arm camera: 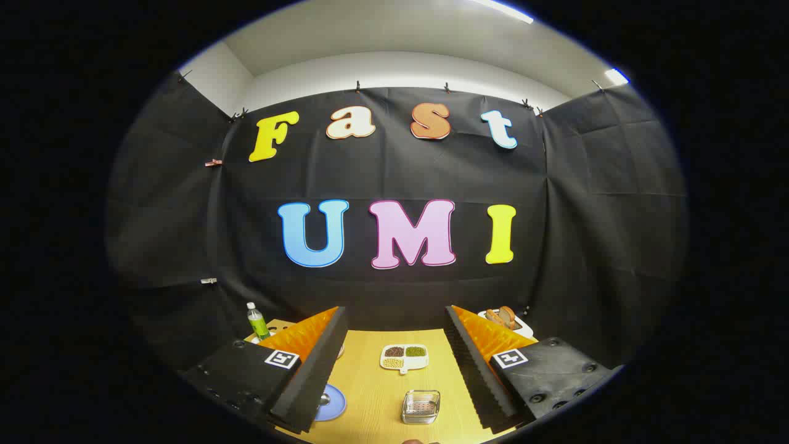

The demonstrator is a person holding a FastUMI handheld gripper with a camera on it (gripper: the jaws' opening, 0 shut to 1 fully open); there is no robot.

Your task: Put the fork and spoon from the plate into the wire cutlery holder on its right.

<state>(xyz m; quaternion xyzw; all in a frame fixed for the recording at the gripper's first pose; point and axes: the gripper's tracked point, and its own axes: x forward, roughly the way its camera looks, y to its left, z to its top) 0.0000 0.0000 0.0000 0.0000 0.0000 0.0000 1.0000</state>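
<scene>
Gripper (396,364) held above a wooden table (370,394), fingers spread wide with nothing between the pads. Between the fingers and close in front of them: a square wire cutlery holder (421,406), upright on the table. Beside the left finger, partly hidden by it: a blue plate (333,404), with a small metallic piece, perhaps the end of a utensil, showing at its edge against the finger; fork and spoon cannot be told apart. Farther ahead, between the fingertips: a white divided dish (405,357) holding dark, green and pale grains. Beyond the left finger: a green bottle (257,320). Beyond the right finger: a white plate with bread slices (504,318).
</scene>
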